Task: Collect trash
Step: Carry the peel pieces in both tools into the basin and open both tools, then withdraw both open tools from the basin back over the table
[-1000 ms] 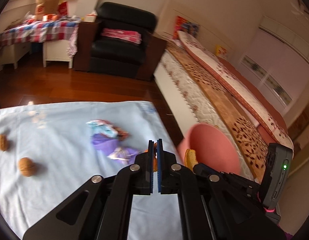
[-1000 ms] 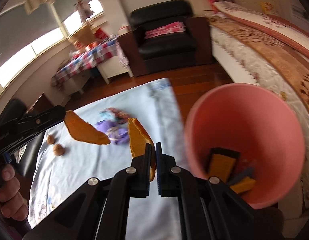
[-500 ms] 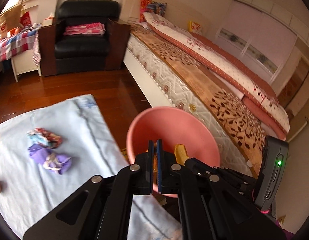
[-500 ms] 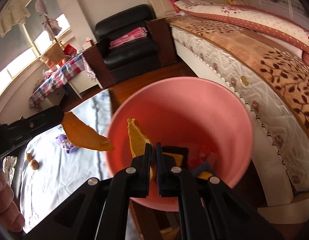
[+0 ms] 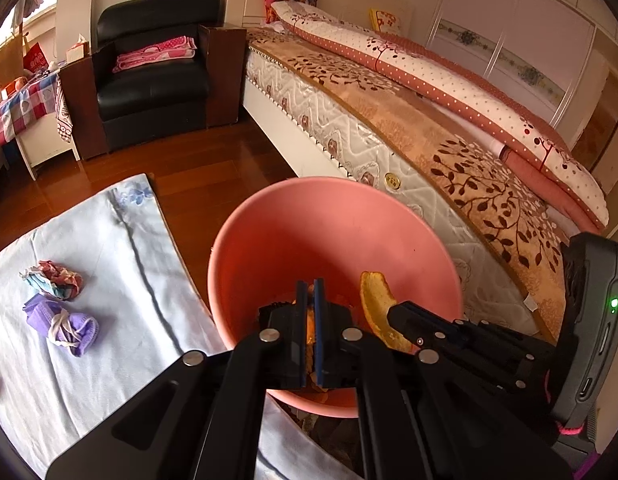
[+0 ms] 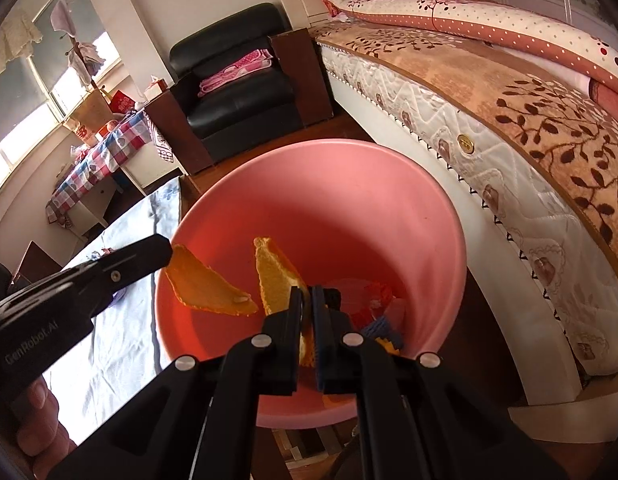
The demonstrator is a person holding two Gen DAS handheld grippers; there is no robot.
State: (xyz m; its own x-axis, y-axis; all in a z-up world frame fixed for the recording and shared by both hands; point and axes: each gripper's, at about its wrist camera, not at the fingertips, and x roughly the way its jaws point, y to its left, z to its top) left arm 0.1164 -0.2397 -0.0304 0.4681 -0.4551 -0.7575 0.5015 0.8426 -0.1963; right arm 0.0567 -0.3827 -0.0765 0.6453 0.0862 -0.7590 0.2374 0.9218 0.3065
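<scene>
A pink bin (image 5: 333, 240) stands on the floor beside the cloth-covered table; it also shows in the right wrist view (image 6: 349, 200). My left gripper (image 5: 311, 292) is shut on an orange peel (image 6: 205, 292) and holds it over the bin's mouth. My right gripper (image 6: 307, 300) is shut on a second orange peel (image 6: 275, 276), which also shows in the left wrist view (image 5: 375, 304), also over the bin. Wrappers (image 6: 379, 312) lie at the bin's bottom. A purple crumpled wad (image 5: 63, 324) and a colourful crumpled wrapper (image 5: 53, 282) lie on the table.
The light blue tablecloth (image 5: 109, 264) covers the table at left. A bed (image 5: 429, 128) runs along the right, close behind the bin. A black armchair (image 5: 153, 76) and a checkered side table (image 6: 97, 160) stand at the back across the wooden floor.
Both grippers have swung right from above the table to above the pink bin, each carrying its orange peel. The bin now fills the middle of both views.
</scene>
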